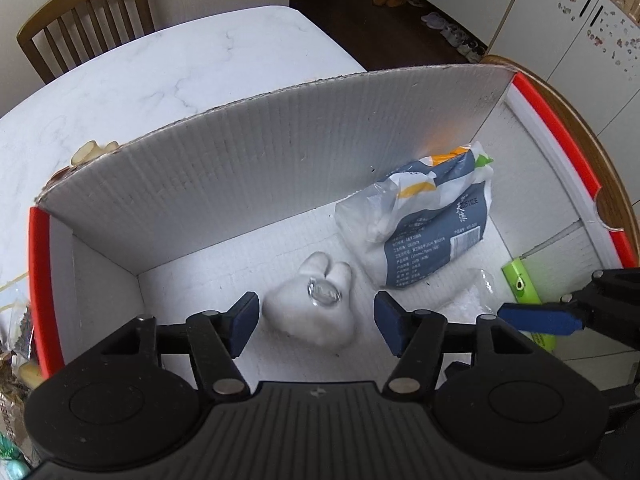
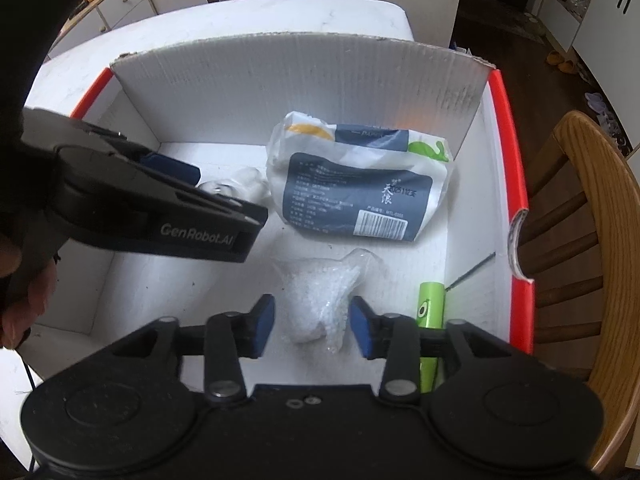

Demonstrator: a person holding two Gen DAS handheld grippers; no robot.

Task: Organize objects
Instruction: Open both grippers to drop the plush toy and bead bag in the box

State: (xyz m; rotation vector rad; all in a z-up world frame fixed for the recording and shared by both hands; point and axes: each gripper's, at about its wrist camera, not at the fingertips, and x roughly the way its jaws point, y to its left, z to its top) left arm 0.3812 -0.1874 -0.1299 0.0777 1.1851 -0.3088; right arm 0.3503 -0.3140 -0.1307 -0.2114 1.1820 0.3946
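A white cardboard box with red rims [image 1: 240, 168] [image 2: 280, 80] stands on a marble table. On its floor lie a blue and white tissue pack [image 1: 432, 220] [image 2: 360, 192], a white fluffy toy with a clear plastic piece on it [image 1: 316, 308], a clear bag of white beads [image 2: 320, 300] and a green tube [image 2: 432, 308] [image 1: 524, 284]. My left gripper [image 1: 316, 324] is open, its jaws on either side of the fluffy toy. My right gripper [image 2: 312, 326] is open, its jaws on either side of the bead bag.
The left gripper's body [image 2: 140, 208] reaches into the box from the left and hides most of the toy in the right wrist view. Wooden chairs [image 1: 88, 16] [image 2: 580, 240] stand at the table. Snack packets [image 1: 16, 328] lie outside the box's left wall.
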